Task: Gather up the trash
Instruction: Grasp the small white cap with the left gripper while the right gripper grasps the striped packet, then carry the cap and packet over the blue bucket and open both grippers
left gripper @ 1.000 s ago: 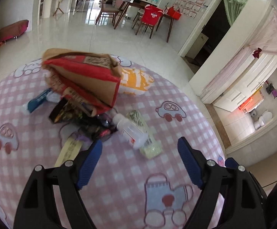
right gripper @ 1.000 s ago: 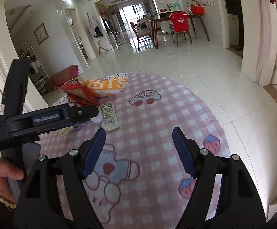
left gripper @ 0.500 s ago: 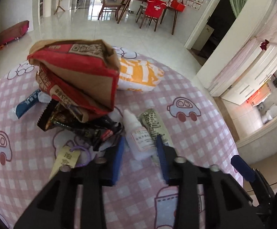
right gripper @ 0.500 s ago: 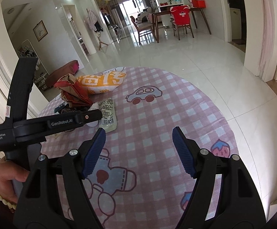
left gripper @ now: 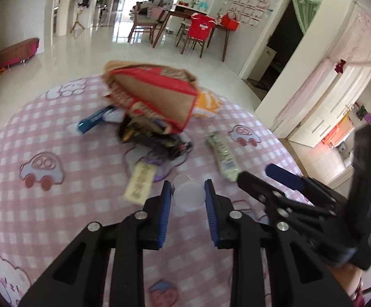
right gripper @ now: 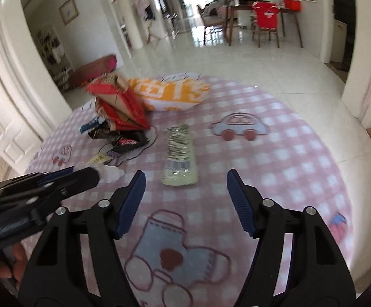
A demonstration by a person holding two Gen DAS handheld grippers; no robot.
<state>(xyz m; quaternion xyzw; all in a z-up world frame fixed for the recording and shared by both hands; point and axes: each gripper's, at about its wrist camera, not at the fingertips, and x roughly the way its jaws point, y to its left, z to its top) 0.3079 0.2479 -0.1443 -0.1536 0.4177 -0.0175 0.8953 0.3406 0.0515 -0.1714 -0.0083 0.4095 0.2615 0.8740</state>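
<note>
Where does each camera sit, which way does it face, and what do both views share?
Left wrist: on the left gripper, looking along its fingers, shut on a small white bottle; the right gripper intrudes.
Right wrist: on the open right gripper, facing the green wrapper; left gripper at left.
Shared: pink checked mat, red paper bag.

I see the bottle (left gripper: 188, 195) between my left gripper's (left gripper: 187, 197) fingers, wrapper (left gripper: 222, 154) right of it, paper bag (left gripper: 154, 94) behind on the tablecloth (left gripper: 57, 204)
</note>
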